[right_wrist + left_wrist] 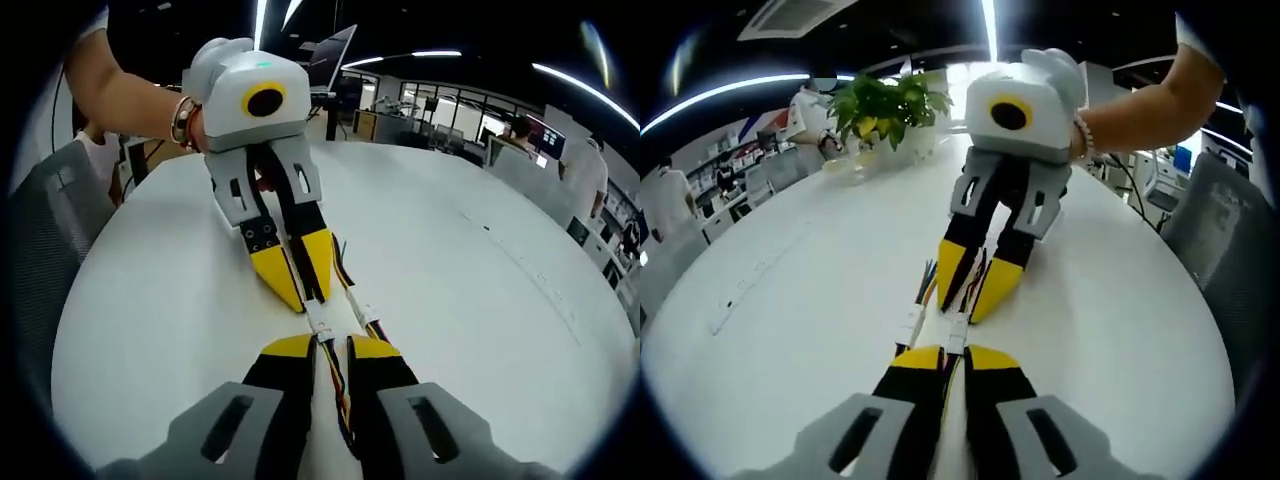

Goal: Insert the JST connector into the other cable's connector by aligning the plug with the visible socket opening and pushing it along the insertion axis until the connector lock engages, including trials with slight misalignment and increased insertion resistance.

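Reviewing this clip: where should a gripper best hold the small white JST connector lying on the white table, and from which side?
Probably on the wire bundle just behind the small white JST connector, coming from its cable end. Its mating face points at the other white connector, so that end should stay free. The left gripper and right gripper each appear pinched on a cable close to the connectors.

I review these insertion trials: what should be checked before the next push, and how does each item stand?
1. Left tool shut on its cable: ok.
2. Right tool shut on its cable: ok.
3. White connectors between the two tools, on the white table: ok.
4. Plug lined up with socket opening: cannot tell, too small.
5. Lock engaged: cannot tell.
6. Second white connector lies beside, wires near the path: not ok.
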The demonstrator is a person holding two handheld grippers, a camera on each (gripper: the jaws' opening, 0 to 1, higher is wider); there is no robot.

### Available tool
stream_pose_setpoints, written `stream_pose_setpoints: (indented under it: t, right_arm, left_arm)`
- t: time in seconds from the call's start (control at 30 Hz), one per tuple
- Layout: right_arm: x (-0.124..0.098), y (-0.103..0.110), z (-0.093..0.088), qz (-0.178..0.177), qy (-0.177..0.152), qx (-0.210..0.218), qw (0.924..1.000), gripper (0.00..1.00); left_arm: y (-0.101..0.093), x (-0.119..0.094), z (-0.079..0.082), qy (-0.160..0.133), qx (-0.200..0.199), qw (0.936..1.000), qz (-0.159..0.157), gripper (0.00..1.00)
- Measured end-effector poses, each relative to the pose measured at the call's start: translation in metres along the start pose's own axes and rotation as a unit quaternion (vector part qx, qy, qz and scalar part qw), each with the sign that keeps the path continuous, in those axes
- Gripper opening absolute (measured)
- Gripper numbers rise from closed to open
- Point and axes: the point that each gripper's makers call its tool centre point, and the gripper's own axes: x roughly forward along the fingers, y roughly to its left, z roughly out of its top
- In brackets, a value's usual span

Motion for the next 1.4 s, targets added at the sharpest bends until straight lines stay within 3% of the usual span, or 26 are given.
stream_pose_setpoints:
  t: [0.63,0.9,1.03,1.07,1.17,1.4]
  right_arm:
    - [-0.008,0.005,0.003,-0.01,0.016,-0.014,0.9997,0.13]
    - [-0.014,0.003,0.013,-0.017,0.006,-0.007,0.9998,0.23]
    - [-0.017,0.003,0.017,-0.02,-0.001,-0.002,0.9998,0.27]
    - [-0.018,0.003,0.017,-0.023,0.0,-0.003,0.9997,0.28]
    - [-0.022,0.004,0.02,-0.027,-0.002,0.0,0.9996,0.31]
    - [-0.032,0.004,0.025,-0.038,0.004,-0.008,0.9992,0.36]
  left_arm:
    - [-0.008,-0.004,0.0,0.013,-0.008,0.9999,0.0,0.18]
    - [-0.008,-0.012,0.015,-0.018,-0.032,0.9993,0.004,0.32]
    - [-0.002,-0.017,0.024,-0.041,-0.06,0.9971,0.023,0.65]
    - [-0.002,-0.018,0.024,-0.042,-0.058,0.9971,0.025,0.67]
    - [-0.001,-0.02,0.022,-0.035,-0.053,0.9976,0.027,0.65]
    - [-0.007,-0.028,0.026,-0.036,-0.055,0.9972,0.035,0.72]
